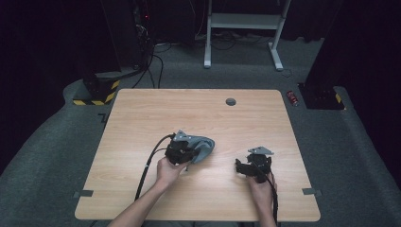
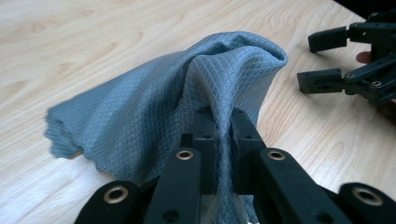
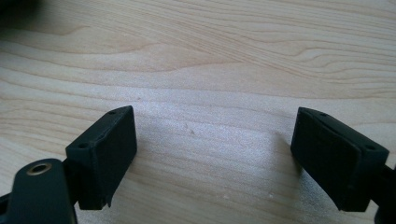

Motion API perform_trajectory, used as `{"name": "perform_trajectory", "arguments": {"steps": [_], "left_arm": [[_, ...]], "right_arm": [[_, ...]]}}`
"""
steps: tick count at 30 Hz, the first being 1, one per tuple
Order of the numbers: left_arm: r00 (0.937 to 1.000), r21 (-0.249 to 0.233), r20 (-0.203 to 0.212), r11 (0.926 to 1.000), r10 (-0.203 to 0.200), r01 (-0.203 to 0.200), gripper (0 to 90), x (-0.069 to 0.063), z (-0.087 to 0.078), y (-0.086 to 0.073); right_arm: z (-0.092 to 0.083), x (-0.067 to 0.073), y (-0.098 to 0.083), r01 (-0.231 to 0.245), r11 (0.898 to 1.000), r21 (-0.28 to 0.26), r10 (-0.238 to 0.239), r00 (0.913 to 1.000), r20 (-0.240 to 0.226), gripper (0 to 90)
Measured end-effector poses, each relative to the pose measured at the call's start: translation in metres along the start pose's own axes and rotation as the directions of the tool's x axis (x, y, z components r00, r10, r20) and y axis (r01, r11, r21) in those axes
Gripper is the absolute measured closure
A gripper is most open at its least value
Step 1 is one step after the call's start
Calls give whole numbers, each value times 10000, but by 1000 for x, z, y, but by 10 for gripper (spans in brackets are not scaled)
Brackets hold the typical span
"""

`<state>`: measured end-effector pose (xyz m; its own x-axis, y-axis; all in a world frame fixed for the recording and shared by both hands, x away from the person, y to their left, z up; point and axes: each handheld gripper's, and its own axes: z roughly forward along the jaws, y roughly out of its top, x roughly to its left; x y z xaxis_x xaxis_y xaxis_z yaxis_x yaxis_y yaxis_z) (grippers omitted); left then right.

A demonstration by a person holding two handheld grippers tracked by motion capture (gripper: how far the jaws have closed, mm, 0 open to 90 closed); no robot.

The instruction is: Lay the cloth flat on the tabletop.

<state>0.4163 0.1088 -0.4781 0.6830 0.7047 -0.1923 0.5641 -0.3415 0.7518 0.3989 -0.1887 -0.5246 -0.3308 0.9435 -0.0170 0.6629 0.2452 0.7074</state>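
Cloth (image 2: 154, 107), grey with a diamond weave, lies bunched near the middle of the table (image 1: 142, 109), a fold of it pinched tight between the narrow jaws of the left gripper (image 2: 223, 123) and pulled up into a peak, the rest trailing onto the wood at the left. Right gripper (image 3: 212, 144) sits well apart to the right, low over bare wood, jaws wide with nothing between them. At the far edge is a round grommet (image 1: 231, 101); nothing lies between the grippers.
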Motion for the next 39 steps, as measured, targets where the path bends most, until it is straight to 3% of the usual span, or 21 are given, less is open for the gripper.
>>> {"name": "perform_trajectory", "arguments": {"steps": [6,9,14,20,21,23,25,26,30,34,38,39], "left_arm": [[9999,267,101,9996,61,-63,805,-3,15,-4],[9999,246,118,9997,19,-22,665,-4,15,-6],[9999,81,-23,9999,133,-133,577,-8,3,-8],[9989,-252,-55,9986,-460,458,531,-12,-17,-24],[9979,-193,-186,9979,-623,619,531,-13,-18,-29],[9973,-153,-484,9983,-561,554,526,-15,-20,-36],[9924,-145,-1077,9982,-600,588,525,-17,-21,-47],[9924,-145,-1077,9982,-600,588,526,-17,-21,-47],[9810,-235,-1677,9952,-975,949,528,-15,-19,-62],[9726,-62,-2129,9955,-935,943,524,-11,-15,-72],[9674,-179,-2455,9980,-625,599,508,-9,-13,-73],[9618,-193,-2723,9995,-297,254,495,-12,-10,-74]], "right_arm": [[0,0,0,3,10000,-1,-3,10000,-1,142],[0,0,0,3,10000,0,-3,10000,-2,141],[0,0,0,3,10000,0,-3,10000,-2,142],[0,0,0,38,10000,-17,-38,10000,-6,144],[0,0,0,41,10000,-24,-41,10000,-14,146],[0,0,0,-4,10000,-14,4,10000,-15,148],[0,0,0,38,10000,-47,-38,10000,-31,156],[0,0,0,38,10000,-47,-38,10000,-31,156],[-1,1,-1,124,9999,-39,-124,9998,-141,159],[-1,1,0,236,9997,-22,-236,9995,-228,148],[0,2,0,224,9997,-18,-224,9994,-260,145],[0,2,0,224,9997,-16,-224,9994,-262,145]]}}
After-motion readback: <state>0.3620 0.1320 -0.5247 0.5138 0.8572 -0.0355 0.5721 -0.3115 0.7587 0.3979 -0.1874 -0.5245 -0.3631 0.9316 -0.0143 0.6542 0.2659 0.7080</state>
